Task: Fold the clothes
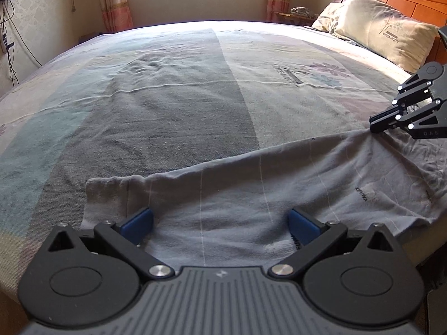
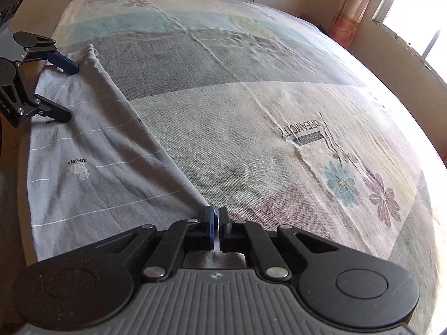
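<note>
Jaws first: on my right gripper point(image 2: 217, 217) they are squeezed together on a corner of the grey cloth point(image 2: 92, 150), and the cloth pulls into a tight point right where the pads meet. On my left gripper point(image 1: 220, 223) the jaws stand wide apart with nothing pinched. The cloth only lies flat under them and between the two blue pads point(image 1: 139, 219).

What could go wrong? My right side has only a small bite of cloth. If I lift or pull fast, I think the corner could slip out and drop back on the bed point(image 2: 251, 139). Then the fold would come out crooked. My left jaws hold nothing, so if I move the right side alone, the far end may drag along and bunch up. One long side of the cloth also lies right along the near side of the bed. A hard tug that way could pull it off.

The cloth lies long and flat along the near side of the bed, well apart from the pillows point(image 1: 385, 36). Its cuffed end point(image 1: 109, 192) is just beside my left jaws, and its other end is in my right jaws. From the right camera, one blue left pad point(image 2: 62, 62) looks like it sits on the cloth near the cuff. The picture bends a lot there, so I cannot be sure it touches.
</note>
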The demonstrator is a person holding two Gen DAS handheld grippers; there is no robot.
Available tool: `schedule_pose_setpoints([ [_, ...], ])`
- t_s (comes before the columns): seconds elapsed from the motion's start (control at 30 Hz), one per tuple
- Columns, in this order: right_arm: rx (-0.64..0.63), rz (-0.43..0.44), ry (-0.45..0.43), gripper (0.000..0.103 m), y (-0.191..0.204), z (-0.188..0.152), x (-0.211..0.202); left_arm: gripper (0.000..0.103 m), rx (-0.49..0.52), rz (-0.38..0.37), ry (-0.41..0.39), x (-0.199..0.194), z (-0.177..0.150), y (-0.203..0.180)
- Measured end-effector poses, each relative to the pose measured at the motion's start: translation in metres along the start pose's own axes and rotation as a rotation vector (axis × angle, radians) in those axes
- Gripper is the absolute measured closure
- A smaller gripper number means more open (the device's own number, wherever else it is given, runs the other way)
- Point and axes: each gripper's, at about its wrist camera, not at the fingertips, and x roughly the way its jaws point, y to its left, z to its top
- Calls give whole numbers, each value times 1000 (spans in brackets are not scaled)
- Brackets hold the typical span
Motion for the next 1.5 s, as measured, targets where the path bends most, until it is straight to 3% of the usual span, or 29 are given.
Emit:
schedule_pose_setpoints([
  [0.1, 45, 6, -36, 89, 2, -2, -21, 1, 24, 26, -18, -10, 3, -6],
  [0.23, 93, 125, -66, 79, 21, -13, -49, 1, 47, -35, -8, -8, 1, -15],
  [0.3, 105, 142, -38, 74, 34, -24, -49, 0, 64, -29, 31, -2, -5, -20],
  [0.37, 142, 148, 18, 74, 42, -39, -44, 0, 43, -26, 20, -7, -11, -14],
  [0.43, 208, 144, 26, 66, 43, -57, -53, 0, 26, -8, 37, -12, -13, -8],
  [0.47, 231, 139, 28, 60, 42, -64, -59, 1, 19, 2, 48, -15, -13, -6],
  [0.57, 235, 102, 46, 57, 42, -74, -72, 1, 48, 8, 32, -24, -4, -11],
  [0.67, 295, 65, -2, 53, 36, -68, -73, 1, 84, -28, 1, -21, 10, -28],
  [0.73, 342, 41, -33, 46, 32, -63, -70, 1, 115, -20, 20, -12, 9, -37],
  [0.8, 360, 27, -7, 43, 32, -67, -65, 1, 147, -12, 40, -3, 8, -47],
  [0.9, 374, 26, 51, 32, 33, -92, -66, 0, 20, -37, 60, -1, 0, -26],
  [1.0, 420, 39, 51, 27, 25, -113, -85, 1, 67, 12, 57, -8, 4, -25],
  [1.07, 460, -4, 25, 26, 12, -121, -93, 1, 85, 1, 53, -4, 9, -24],
  [1.23, 554, -111, 44, 23, -19, -144, -85, 0, 9, 3, 86, 7, 10, -8],
  [1.3, 559, -114, 61, 11, -20, -164, -91, 0, -2, 19, 92, 5, 8, -4],
  [1.37, 556, -129, 76, 9, -20, -184, -105, 0, -14, 24, 103, 3, 9, -2],
  [1.43, 574, -166, 73, 9, -27, -197, -118, 1, 26, 46, 124, 3, 19, -13],
  [1.5, 602, -212, 63, 9, -37, -206, -129, 1, 64, 9, 111, -1, 32, -29],
])
